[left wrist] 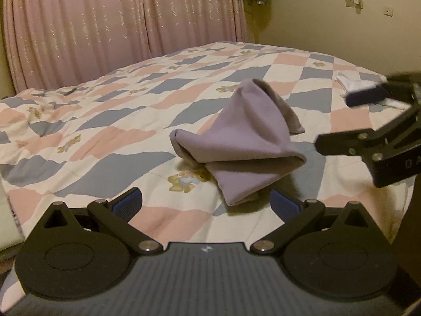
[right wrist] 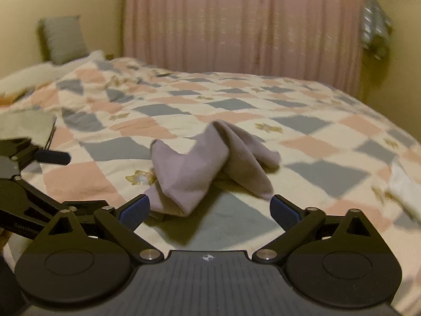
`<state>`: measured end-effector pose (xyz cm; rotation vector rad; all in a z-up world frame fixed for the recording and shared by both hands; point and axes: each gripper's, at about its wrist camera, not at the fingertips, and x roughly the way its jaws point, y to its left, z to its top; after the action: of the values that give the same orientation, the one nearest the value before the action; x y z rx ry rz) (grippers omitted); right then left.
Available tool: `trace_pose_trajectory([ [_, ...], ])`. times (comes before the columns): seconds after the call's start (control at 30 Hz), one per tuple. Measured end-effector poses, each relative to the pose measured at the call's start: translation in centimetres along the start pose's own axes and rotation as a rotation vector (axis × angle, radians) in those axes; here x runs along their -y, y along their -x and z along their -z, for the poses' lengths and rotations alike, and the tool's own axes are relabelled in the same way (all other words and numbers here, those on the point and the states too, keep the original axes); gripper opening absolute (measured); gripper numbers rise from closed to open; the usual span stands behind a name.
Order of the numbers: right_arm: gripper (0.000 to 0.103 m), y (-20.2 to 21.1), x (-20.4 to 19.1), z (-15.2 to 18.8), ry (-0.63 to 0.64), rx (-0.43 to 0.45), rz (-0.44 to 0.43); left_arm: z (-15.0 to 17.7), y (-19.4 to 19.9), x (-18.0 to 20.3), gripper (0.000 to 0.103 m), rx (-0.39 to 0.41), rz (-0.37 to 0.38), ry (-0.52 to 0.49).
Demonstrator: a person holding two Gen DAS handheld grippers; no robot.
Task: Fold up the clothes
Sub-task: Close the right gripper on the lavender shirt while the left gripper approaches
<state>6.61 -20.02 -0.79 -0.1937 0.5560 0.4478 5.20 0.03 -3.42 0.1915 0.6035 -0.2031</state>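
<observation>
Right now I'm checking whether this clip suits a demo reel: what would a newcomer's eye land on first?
First, the crumpled lilac garment lying mid-bed on the checked pink, grey and white quilt, just ahead of both grippers. Next, the left gripper and the right gripper, each with jaws wide apart and nothing between them. Behind the bed, the pink curtain fills the back wall.

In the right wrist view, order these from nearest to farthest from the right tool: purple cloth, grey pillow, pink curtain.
1. Purple cloth, crumpled on the bedspread just ahead of the right tool.
2. Grey pillow, far left against the wall.
3. Pink curtain, behind the bed.
</observation>
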Motion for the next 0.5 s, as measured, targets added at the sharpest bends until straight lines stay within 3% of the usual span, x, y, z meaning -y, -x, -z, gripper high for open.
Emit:
trace_pose_trajectory([
  [0.1,0.09,-1.8,-0.9,-1.1,0.096,-0.005,-0.011,0.0,-1.7,-0.2,0.102,0.0,0.022,-0.032],
  [0.23,0.076,-4.0,-1.9,-1.5,0.19,-0.029,-0.013,0.2,-3.8,-0.2,0.101,0.008,0.062,-0.084],
  [0.37,0.06,-6.1,-3.0,-1.1,0.269,-0.067,-0.047,0.5,-5.6,-0.6,0.085,-0.021,0.114,-0.081],
  [0.43,0.057,-7.3,-3.7,-1.1,0.319,-0.075,-0.045,0.7,-6.2,-0.8,0.077,-0.034,0.124,-0.077],
  [0.5,0.057,-8.6,-4.4,-1.1,0.372,-0.084,-0.04,1.0,-6.6,-1.2,0.076,-0.029,0.13,-0.072],
])
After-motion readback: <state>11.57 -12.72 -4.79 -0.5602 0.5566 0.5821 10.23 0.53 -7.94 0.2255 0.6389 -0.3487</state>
